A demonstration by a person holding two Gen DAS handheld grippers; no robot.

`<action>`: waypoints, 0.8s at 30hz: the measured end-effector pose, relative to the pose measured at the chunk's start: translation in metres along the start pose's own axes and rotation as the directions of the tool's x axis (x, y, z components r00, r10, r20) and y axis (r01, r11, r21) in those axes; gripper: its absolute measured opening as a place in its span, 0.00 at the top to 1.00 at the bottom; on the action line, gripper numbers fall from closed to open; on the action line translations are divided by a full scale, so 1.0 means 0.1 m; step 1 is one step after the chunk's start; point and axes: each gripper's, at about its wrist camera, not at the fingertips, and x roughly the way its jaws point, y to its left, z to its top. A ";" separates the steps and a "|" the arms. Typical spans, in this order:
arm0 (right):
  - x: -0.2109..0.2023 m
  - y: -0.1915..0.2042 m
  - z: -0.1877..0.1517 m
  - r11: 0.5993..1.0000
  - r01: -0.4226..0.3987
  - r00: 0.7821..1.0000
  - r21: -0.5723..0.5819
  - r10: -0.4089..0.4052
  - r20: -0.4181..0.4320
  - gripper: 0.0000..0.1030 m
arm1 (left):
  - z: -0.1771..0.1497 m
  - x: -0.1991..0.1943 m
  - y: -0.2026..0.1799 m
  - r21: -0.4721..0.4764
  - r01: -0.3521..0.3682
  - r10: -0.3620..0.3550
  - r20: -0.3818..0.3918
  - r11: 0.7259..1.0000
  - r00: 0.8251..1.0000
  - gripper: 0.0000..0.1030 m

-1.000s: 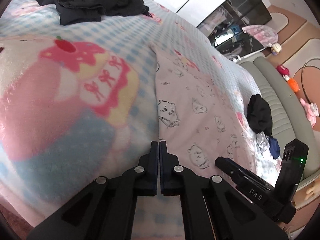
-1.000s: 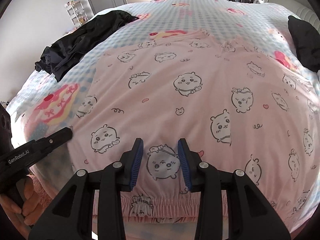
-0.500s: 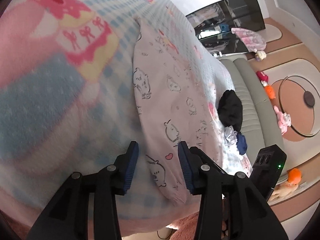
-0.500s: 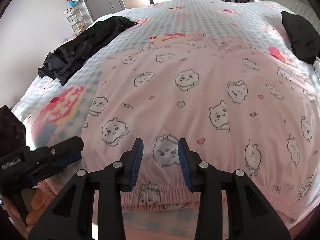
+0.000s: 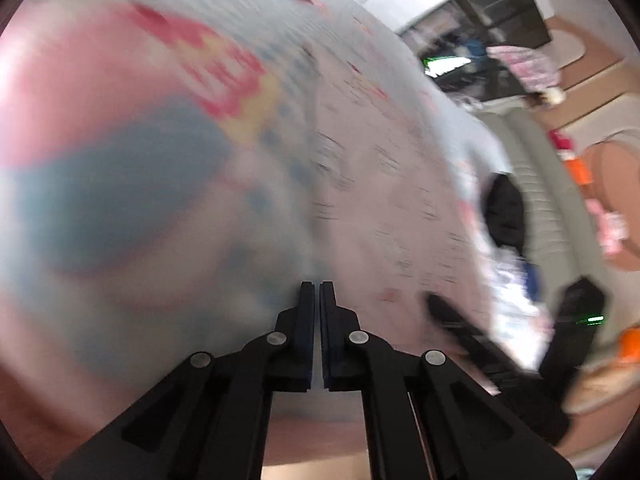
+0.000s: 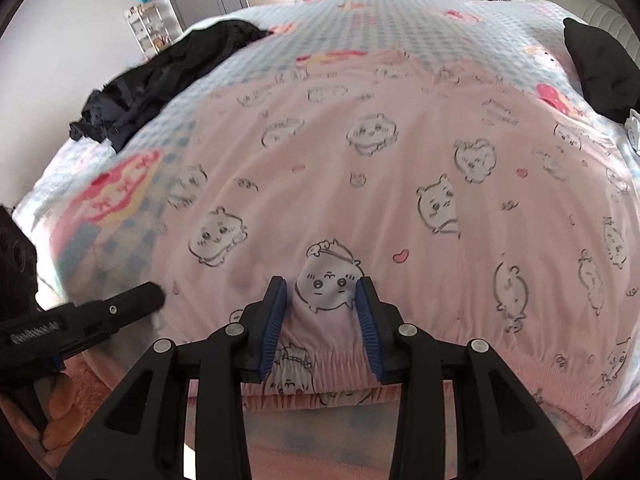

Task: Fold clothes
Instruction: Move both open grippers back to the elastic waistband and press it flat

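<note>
while the left gripper is pressed together, the spread right gripper straddles the pyjamas, waistband at 6 o'clock.

No legible txt; white lettering on left tongs too blurred.

The pink garment covers most of the near bed. A black heap of clothes blocks the far left edge, a black bundle the right; checked blanket between them lies open.
</note>
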 end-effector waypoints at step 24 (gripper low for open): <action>-1.11 -2.03 -0.76 0.921 0.195 0.972 0.338 -0.227 0.058 0.65 | -0.33 0.17 -1.38 0.455 -0.011 0.034 -0.042 0.890 0.999 0.50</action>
